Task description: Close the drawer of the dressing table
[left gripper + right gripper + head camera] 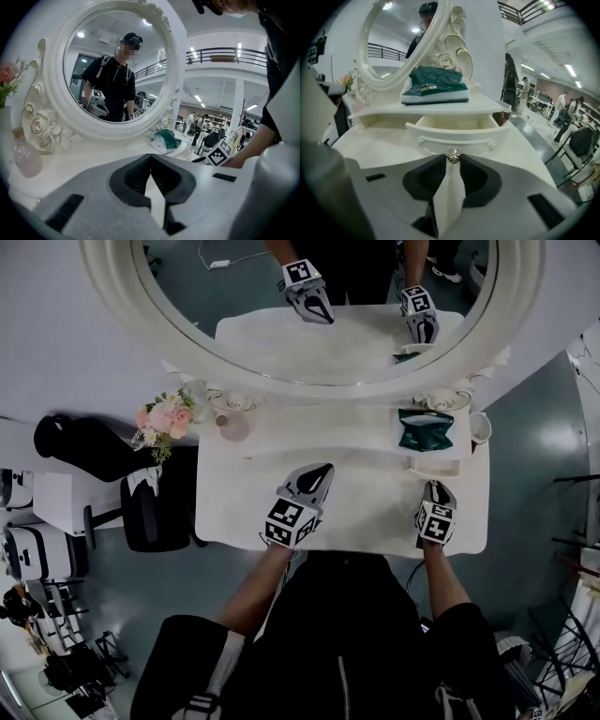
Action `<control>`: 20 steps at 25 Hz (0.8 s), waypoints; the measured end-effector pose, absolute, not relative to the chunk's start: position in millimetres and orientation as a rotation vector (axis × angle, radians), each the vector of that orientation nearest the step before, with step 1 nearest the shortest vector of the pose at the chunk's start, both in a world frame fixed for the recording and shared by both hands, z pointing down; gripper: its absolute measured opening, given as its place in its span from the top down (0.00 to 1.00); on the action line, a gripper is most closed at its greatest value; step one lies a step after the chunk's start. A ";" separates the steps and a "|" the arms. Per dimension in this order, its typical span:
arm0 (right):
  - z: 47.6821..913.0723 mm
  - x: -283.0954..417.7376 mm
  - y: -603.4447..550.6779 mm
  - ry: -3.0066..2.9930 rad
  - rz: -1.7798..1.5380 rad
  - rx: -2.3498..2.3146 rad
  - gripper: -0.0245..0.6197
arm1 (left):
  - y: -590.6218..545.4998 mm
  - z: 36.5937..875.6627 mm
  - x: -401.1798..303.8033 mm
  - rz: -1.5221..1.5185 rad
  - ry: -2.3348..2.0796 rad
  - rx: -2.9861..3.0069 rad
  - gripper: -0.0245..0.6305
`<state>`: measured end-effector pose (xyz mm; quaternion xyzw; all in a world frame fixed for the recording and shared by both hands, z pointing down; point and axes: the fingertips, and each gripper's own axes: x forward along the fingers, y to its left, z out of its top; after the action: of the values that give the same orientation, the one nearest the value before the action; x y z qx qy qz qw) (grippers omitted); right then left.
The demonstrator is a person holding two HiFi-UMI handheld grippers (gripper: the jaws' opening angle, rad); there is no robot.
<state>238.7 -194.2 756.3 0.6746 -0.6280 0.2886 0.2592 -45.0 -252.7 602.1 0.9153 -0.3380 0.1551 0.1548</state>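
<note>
The white dressing table [366, 507] has a small drawer [457, 130] pulled open under its right-hand shelf, and the drawer looks empty inside. A silver knob [453, 155] sits at the middle of the drawer front. My right gripper [453, 160] points down at it, with both fingertips closed against the knob's sides. From above, the right gripper [434, 487] sits right at the drawer [433, 468]. My left gripper [323, 469] hovers over the middle of the tabletop. The left gripper [150, 158] is shut on nothing, its tips meeting.
A green tissue pack [424, 428] lies on the shelf above the drawer, with a cup [480, 427] to its right. The big oval mirror [309, 334] stands behind. Pink flowers [164, 418] and a pink bottle [232, 426] stand at the left. A black chair [155, 512] stands off the table's left side.
</note>
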 end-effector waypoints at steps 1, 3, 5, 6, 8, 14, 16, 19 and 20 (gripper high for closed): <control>755.0 238.9 -194.5 -1.703 0.785 1.826 0.81 | -253.3 601.7 -45.9 0.442 -0.974 2.621 0.96; 753.6 238.4 -195.4 -1.704 0.792 1.822 0.81 | -255.9 601.0 -47.8 0.435 -0.985 2.616 0.96; 753.4 238.2 -196.0 -1.706 0.792 1.814 0.81 | -258.7 598.9 -48.6 0.428 -0.995 2.612 0.96; 753.5 238.2 -196.2 -1.708 0.793 1.810 0.81 | -259.9 597.3 -48.6 0.424 -1.000 2.613 0.96; 753.9 238.9 -195.9 -1.709 0.796 1.803 0.81 | -261.8 594.4 -48.0 0.416 -1.008 2.617 0.96; 752.8 240.3 -197.9 -1.713 0.800 1.800 0.81 | -262.9 592.0 -48.5 0.409 -1.019 2.616 0.96; 752.8 240.5 -199.9 -1.714 0.802 1.797 0.81 | -262.5 592.7 -49.4 0.411 -1.024 2.612 0.96; 753.9 242.1 -202.3 -1.713 0.800 1.796 0.81 | -262.2 594.2 -50.5 0.412 -1.029 2.606 0.96; 754.4 242.4 -203.3 -1.712 0.800 1.795 0.81 | -262.3 594.4 -51.0 0.412 -1.032 2.606 0.96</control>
<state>242.4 -203.3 754.4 0.6642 -0.6335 0.2960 0.2643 -51.0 -262.3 594.4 0.9089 -0.3599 0.1437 0.1539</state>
